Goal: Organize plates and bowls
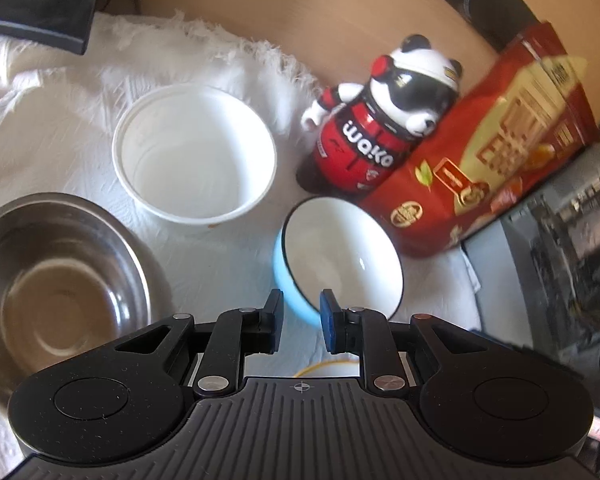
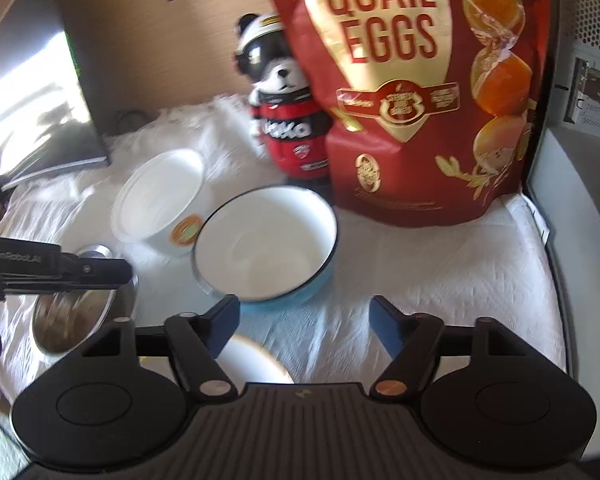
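A blue bowl with a white inside point(image 1: 340, 256) point(image 2: 264, 240) sits on the white cloth, just ahead of both grippers. A white plastic bowl point(image 1: 194, 152) point(image 2: 160, 200) stands behind it to the left. A steel bowl point(image 1: 56, 280) point(image 2: 76, 308) is at the left. A yellow-rimmed plate point(image 1: 328, 368) point(image 2: 252, 360) lies under the grippers, mostly hidden. My left gripper point(image 1: 300, 322) has a narrow gap and holds nothing; its tips are at the blue bowl's near rim. My right gripper point(image 2: 304, 320) is wide open and empty, just short of the blue bowl.
A red quail eggs bag point(image 2: 420, 88) point(image 1: 492, 152) and a panda figure point(image 1: 380, 120) point(image 2: 284, 112) stand close behind the blue bowl. A dark monitor point(image 1: 36, 0) is at the far left. The white cloth point(image 2: 440, 280) ends at the right table edge.
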Tool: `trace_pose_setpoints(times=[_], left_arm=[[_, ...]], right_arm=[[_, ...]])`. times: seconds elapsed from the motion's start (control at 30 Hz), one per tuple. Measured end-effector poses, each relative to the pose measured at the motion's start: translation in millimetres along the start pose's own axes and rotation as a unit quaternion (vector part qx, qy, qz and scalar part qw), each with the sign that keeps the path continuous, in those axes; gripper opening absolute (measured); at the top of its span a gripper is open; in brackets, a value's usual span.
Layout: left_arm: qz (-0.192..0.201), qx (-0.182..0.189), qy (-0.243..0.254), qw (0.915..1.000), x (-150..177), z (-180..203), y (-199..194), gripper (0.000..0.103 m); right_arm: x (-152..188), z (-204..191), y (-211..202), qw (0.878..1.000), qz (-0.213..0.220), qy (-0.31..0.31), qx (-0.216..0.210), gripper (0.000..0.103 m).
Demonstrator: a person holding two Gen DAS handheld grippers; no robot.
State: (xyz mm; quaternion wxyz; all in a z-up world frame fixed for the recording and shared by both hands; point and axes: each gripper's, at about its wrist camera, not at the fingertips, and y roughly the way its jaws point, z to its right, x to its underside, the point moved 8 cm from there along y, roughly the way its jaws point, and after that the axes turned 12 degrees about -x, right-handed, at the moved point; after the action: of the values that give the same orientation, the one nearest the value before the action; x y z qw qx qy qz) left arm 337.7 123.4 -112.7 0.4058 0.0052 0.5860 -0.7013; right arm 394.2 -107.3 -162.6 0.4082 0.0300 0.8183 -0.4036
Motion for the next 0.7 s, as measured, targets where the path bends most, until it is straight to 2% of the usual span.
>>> trace_pose_setpoints(times=[0.17, 0.3, 0.37, 0.43, 0.6, 0.7], left_arm=[[-0.016, -0.01, -0.004, 0.9998, -3, 5, 12, 0.022], [-0.029, -0.013, -0.001, 0.9995, -6, 10, 26, 0.022], [-0.035, -0.007, -0.002, 0.9994, -6, 12, 29, 0.022], [-0.038, 0.0, 0.004, 0.9993, -4, 12, 27, 0.022], [-0.04, 0.018, 0.007, 0.999, -8, -5, 6, 0.022], [-0.031, 0.023, 0.03, 0.9988, -18, -11, -2, 0.022]], right_arm=[[-3, 13, 5, 0.999, -0.005, 0.027, 0.019, 0.084], [3, 23, -7, 0.998, 0.011, 0.043, 0.042, 0.084], [8, 29, -13, 0.997, 0.014, 0.066, 0.034, 0.084], [11, 30, -15, 0.997, 0.008, 0.076, 0.024, 0.084], [9, 25, -17, 0.994, 0.011, 0.087, 0.061, 0.084], [-1, 11, -14, 0.994, 0.007, 0.094, 0.055, 0.084]])
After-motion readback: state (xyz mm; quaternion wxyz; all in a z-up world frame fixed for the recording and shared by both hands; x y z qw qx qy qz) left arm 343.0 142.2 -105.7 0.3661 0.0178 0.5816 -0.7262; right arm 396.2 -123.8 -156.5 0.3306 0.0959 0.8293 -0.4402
